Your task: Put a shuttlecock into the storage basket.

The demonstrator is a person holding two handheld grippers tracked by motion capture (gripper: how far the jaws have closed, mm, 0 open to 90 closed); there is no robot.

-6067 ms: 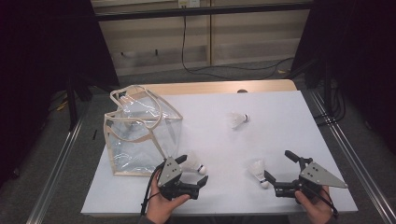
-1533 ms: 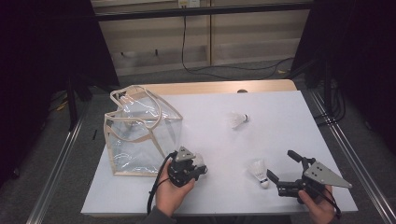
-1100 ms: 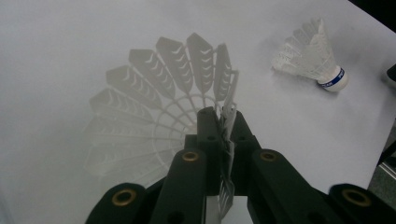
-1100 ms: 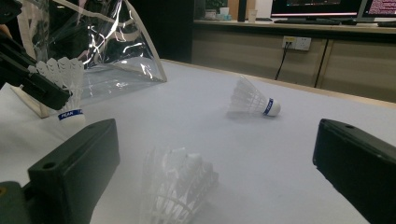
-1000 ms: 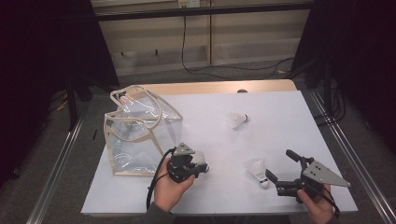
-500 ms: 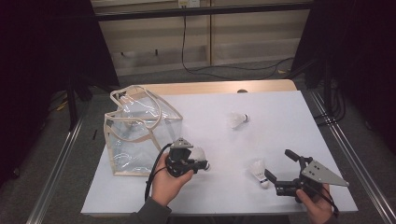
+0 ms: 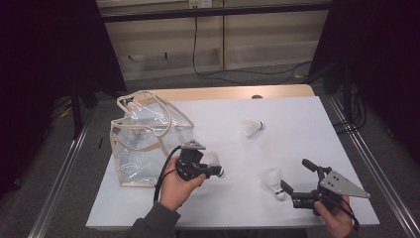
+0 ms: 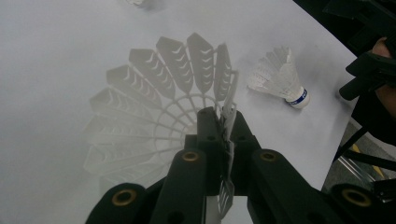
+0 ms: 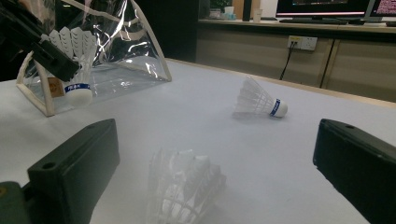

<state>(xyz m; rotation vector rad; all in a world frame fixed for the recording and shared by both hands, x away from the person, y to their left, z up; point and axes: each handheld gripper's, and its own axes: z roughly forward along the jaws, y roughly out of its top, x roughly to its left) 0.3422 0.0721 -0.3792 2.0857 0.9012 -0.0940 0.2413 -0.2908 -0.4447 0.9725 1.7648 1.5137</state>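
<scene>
Blurring close to the lens, the shuttlecock (image 9: 184, 193) between the right gripper (image 7: 294, 180)'s jaws was hard to make out in the right gripper view. Compared with six seconds earlier, the left gripper (image 7: 212, 170) had lifted from the table (image 7: 297, 124)'s near edge and moved toward the clear bag (image 7: 143, 139) — the right hand (image 7: 337, 218) kept its place. Left jaws were clenched on the feather skirt of a shuttlecock (image 7: 212, 159), pinching one edge; right jaws stood released, wide apart, either side of theirs — not touching.
</scene>
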